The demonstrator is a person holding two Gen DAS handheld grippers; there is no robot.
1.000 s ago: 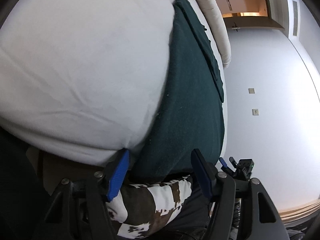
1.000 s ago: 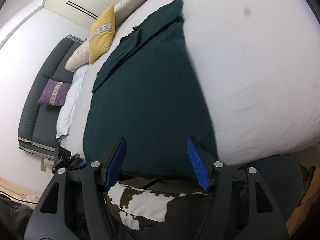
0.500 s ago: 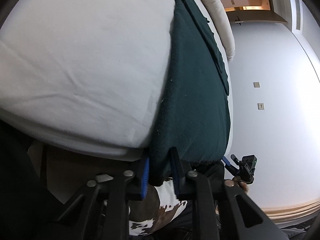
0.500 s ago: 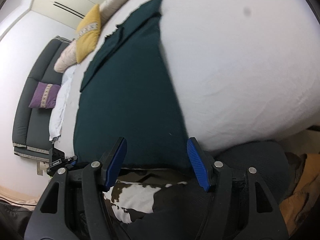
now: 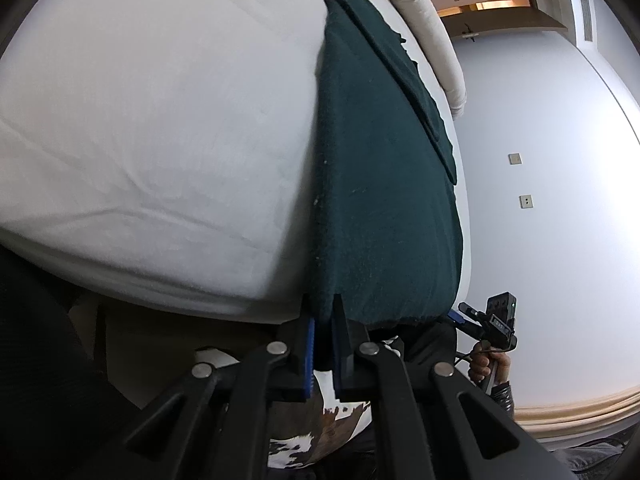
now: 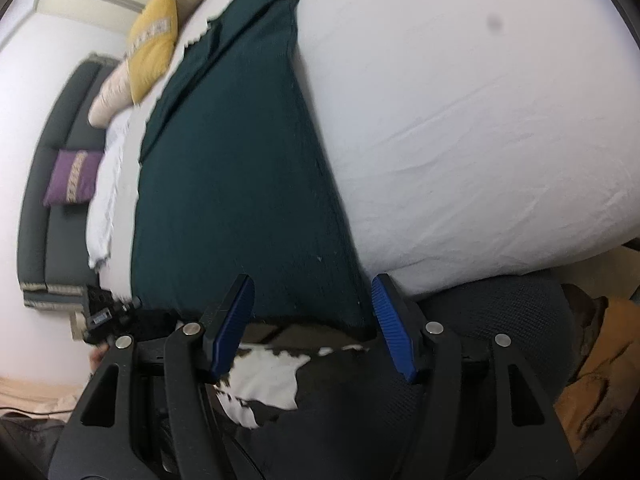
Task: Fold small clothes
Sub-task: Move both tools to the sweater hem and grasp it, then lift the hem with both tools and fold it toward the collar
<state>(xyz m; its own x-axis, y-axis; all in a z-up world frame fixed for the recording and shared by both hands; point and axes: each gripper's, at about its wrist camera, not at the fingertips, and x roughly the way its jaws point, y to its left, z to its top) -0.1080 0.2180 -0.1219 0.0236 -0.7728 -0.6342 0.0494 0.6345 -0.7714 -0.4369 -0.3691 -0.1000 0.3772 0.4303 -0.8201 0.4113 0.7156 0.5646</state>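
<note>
Item: dark green knitted garment, long and flat, laid lengthwise on the white sheeted bed, its near hem hanging at the bed's edge closest to you

Handling: judged soft, light and limp, with a slightly fuzzy surface that should grip well between ribbed pads; it will sag and stretch if you lift it by one corner alone, so take both near corners at the hem and raise them together

Left gripper: blue pads pressed together, pinching the hem at the garment's near corner on your left

Right gripper: blue fingers spread wide, holding nothing, straddling the hem near the opposite corner; your next move there is likely to close on that edge

Change from a second ago: your left fingers were then wide apart around the corner; half a second ago they were nearly closed, now fully clamped. Your right gripper has stayed spread throughout, and has drifted toward its corner

Also in view: yellow cushion, purple cushion
</note>
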